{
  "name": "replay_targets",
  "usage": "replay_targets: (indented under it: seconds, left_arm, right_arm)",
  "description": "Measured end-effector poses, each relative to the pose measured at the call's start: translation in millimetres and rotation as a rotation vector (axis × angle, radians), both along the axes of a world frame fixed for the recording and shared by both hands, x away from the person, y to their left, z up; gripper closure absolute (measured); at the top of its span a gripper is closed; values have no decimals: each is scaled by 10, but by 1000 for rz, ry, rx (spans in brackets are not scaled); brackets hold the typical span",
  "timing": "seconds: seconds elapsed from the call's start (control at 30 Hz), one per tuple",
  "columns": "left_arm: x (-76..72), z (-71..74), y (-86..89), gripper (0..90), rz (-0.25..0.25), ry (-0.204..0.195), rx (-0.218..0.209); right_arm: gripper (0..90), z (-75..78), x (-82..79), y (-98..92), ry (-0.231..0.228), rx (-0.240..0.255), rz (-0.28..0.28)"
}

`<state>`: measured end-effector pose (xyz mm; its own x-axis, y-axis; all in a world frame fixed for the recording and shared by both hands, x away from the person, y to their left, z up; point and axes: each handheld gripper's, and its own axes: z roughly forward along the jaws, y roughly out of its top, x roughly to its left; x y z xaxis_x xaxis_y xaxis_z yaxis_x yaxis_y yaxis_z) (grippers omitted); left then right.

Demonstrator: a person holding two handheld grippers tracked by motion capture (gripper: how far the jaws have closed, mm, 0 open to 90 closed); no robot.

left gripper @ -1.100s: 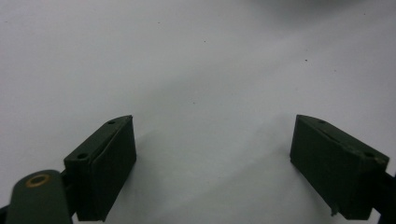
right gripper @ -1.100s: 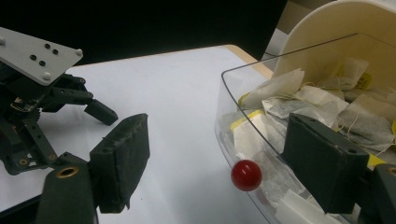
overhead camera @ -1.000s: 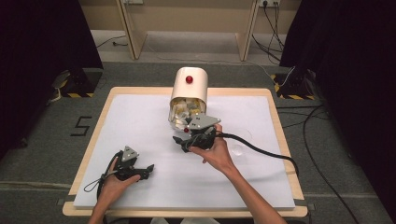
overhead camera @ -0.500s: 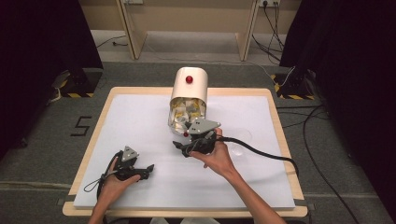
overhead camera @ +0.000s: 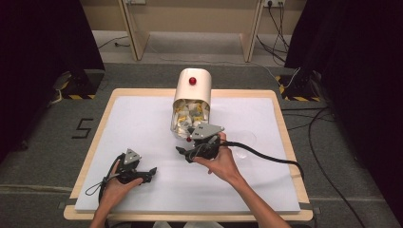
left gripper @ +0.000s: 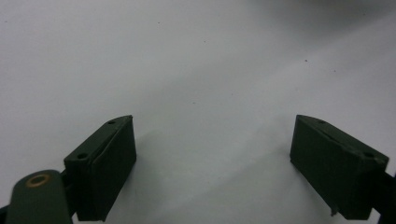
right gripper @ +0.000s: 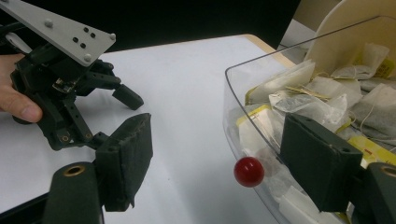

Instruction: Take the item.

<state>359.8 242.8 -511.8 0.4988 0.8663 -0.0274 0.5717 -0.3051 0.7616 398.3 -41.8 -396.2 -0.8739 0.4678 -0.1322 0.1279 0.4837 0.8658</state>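
A cream canister (overhead camera: 192,88) with a red knob on top lies on its side at the back middle of the white table (overhead camera: 142,118). Its clear lid (overhead camera: 187,124) faces me, and several tea bags (overhead camera: 190,113) show behind it. My right gripper (overhead camera: 186,145) is open at the lid's lower edge. In the right gripper view the lid's small red knob (right gripper: 249,171) sits low between the spread jaws of the right gripper (right gripper: 218,119), beside the clear lid (right gripper: 233,93) and the tea bags (right gripper: 317,98). My left gripper (overhead camera: 149,174) rests open on the mat at the near left, the left gripper (left gripper: 212,122) holding nothing.
The right gripper's black cable (overhead camera: 266,156) trails right across the mat to the table's edge. The left gripper (right gripper: 70,93) and a hand appear beyond the right jaws. Dark curtains and floor cables surround the table.
The right gripper has drifted slightly toward the near edge, staying by the lid. The left gripper has not moved.
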Motion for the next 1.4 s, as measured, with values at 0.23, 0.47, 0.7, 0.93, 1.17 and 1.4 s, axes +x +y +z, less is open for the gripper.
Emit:
replay_targets:
  seconds: [0.23,0.47,0.7,0.93,1.17,1.4]
  left_arm:
    - [0,0,0,137,0,0,1]
    - [0,0,1,137,0,0,1]
    - [0,0,0,137,0,0,1]
    - [0,0,-2,136,0,0,2]
    - [-1,0,-2,136,1,0,0]
    - [-1,0,-2,136,1,0,1]
  right_arm:
    - [278,-4,-30,-3,10,-10,8]
    - [305,7,-37,-9,17,-11,16]
    - [334,67,-1,-35,-4,28,10]
    - [438,180,150,-102,-51,55,-52]
    - [501,158,310,-66,-29,57,-125]
    - [539,51,393,0,-13,15,-163]
